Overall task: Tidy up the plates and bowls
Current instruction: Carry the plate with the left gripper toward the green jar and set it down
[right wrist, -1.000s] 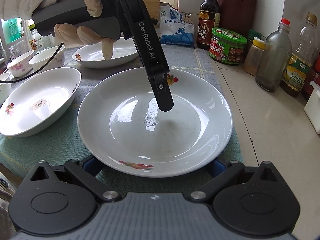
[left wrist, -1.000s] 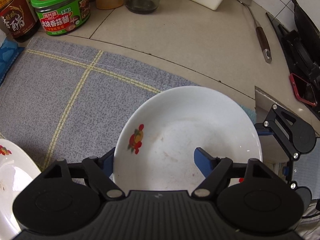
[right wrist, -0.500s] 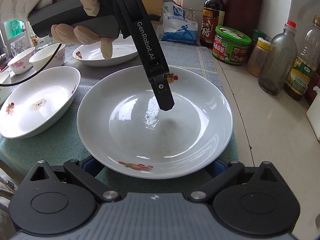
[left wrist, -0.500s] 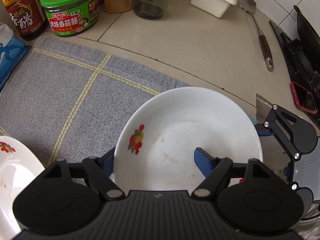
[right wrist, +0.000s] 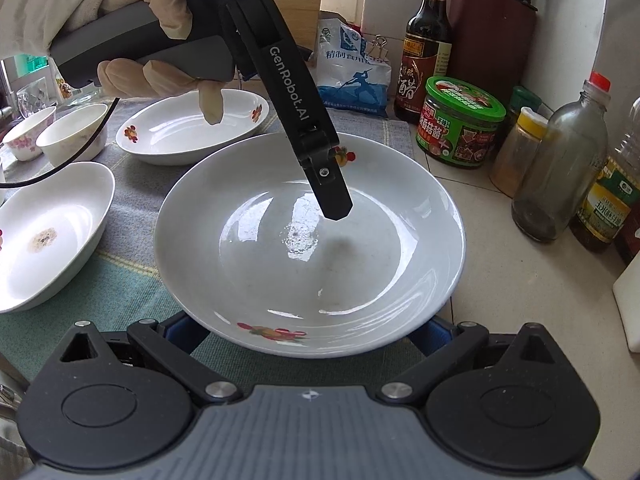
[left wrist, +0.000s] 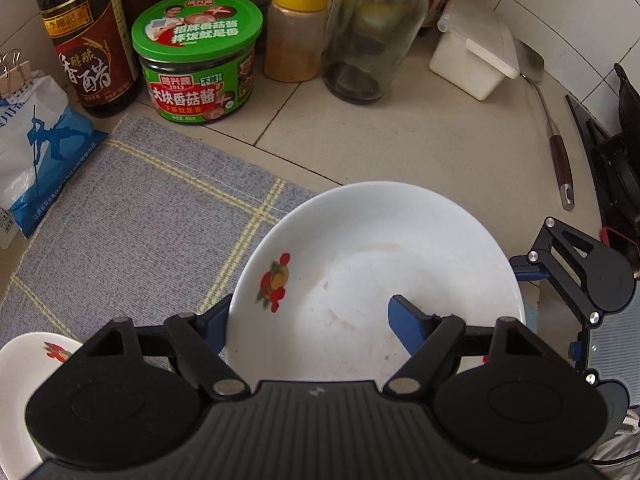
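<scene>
A gloved left hand point(right wrist: 120, 28) angles the left gripper point(left wrist: 308, 316) downward, fingers spread wide; the right gripper point(right wrist: 308, 330) is also spread.

We count three shallow white plates with fruit motifs: one point(right wrist: 308, 240) nearest us, one point(right wrist: 192, 130) behind it, one point(right wrist: 48, 236) at the left. Two small bowls point(right wrist: 72, 132) point(right wrist: 28, 138) sit at the far left. By the wall stand one dark vinegar bottle point(right wrist: 424, 40), one green-lidded jar point(right wrist: 460, 122), one yellow-capped spice jar point(right wrist: 520, 152), one clear glass bottle point(right wrist: 560, 168) and one oil bottle point(right wrist: 612, 200). There is one blue and white bag point(right wrist: 352, 72), one white box point(left wrist: 476, 56), one spatula point(left wrist: 552, 128) and one knife block point(right wrist: 492, 36).
</scene>
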Demonstrator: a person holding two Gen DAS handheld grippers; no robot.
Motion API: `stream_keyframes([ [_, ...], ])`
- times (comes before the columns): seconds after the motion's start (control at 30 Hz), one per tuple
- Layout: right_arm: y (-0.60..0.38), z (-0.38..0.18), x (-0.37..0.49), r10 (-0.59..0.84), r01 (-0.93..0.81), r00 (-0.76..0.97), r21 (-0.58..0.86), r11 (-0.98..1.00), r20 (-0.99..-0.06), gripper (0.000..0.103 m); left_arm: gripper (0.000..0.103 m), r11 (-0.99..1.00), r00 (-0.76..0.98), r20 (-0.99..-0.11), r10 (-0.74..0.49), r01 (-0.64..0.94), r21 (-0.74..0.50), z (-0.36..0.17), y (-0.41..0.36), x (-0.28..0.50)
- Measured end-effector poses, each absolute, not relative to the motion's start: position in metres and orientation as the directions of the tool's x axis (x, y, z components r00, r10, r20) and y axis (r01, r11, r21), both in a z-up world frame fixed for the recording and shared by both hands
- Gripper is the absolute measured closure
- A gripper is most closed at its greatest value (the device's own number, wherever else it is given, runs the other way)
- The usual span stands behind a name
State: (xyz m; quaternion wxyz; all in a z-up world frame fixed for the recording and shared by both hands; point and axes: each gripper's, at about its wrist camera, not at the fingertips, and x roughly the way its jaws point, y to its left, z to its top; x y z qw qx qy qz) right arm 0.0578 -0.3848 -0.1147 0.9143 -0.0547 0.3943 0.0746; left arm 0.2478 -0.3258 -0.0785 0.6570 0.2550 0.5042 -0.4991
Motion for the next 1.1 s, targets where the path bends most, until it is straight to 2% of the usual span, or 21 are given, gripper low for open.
stream_keyframes([
  [0.57,-0.41,-0.123,0.105,0.112,-0.203,0.68,-0.04,0.978,-0.725,0.0,0.024,0.423,0.057,-0.912,-0.407,0.896,-0.133,-0.087,-0.345,0.29],
  [1.1,-0.413,-0.127,0.112,0.1,-0.201,0.674,-0.052,0.978,-0.732,0.0,0.022,0.451,0.07,-0.912,-0.404,0.883,-0.132,-0.095,-0.345,0.294],
])
